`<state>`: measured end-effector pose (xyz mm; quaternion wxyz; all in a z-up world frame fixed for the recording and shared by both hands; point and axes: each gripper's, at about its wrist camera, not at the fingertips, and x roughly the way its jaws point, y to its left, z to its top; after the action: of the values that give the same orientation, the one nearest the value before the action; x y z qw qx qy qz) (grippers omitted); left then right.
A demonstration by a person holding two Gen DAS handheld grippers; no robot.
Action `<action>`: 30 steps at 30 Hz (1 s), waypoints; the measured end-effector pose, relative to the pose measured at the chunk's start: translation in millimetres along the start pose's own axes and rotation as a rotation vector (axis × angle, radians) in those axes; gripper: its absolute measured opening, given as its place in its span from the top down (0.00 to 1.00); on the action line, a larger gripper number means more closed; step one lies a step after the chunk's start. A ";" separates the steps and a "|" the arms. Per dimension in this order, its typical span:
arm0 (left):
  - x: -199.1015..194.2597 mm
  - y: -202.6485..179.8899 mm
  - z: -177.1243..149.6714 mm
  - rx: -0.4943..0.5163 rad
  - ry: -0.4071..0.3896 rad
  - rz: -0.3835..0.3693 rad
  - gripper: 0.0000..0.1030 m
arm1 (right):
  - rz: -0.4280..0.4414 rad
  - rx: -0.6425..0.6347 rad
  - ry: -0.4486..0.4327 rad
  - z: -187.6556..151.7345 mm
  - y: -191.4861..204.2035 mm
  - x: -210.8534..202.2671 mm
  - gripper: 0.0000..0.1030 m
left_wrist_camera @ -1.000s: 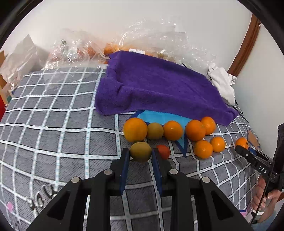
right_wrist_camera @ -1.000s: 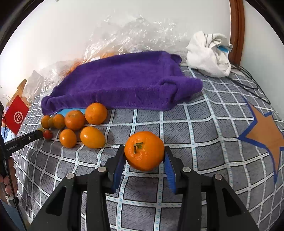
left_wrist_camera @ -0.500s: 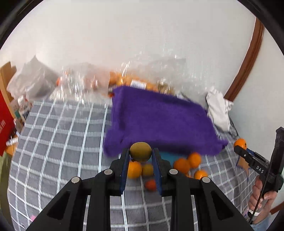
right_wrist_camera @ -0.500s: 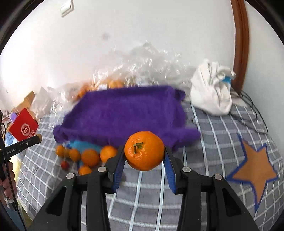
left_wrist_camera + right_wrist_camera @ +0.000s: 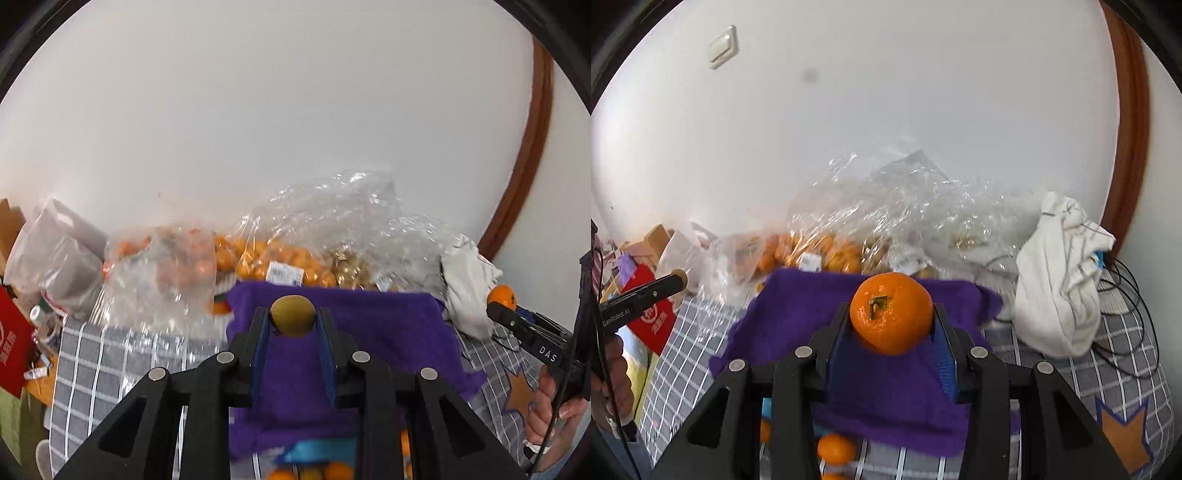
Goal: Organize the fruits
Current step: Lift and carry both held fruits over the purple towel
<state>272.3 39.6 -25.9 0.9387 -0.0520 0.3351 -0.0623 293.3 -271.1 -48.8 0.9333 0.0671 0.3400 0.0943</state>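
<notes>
Both of your grippers have come up off the checked cover since a second ago, each carrying its fruit with it — the loose fruit that lay just ahead of the fingers then now sits low in each view, mostly behind the gripper bodies.

Your left gripper is pinching the small olive-green fruit between its blue pads, held in the air in front of the purple towel. Your right gripper is clamped on the orange (stem end facing the camera), also in front of that towel. In the left view you can see the right gripper's tip out at the edge with the orange in it, and your right hand on its handle.

Below the towel's near edge a few loose oranges lie on the grey checked cover, beside a blue sheet. Past the towel, against the white wall, clear plastic bags hold more oranges — a crumpled white cloth sits to their right.
</notes>
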 end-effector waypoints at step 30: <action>159.4 21.7 -17.3 0.034 0.208 0.087 0.76 | -0.079 -0.003 0.222 -21.3 -43.7 158.4 0.59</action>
<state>385.5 35.8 -141.6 0.9015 -0.0148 0.4314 -0.0321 404.2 -277.3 -171.7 0.8929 0.0412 0.4436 0.0648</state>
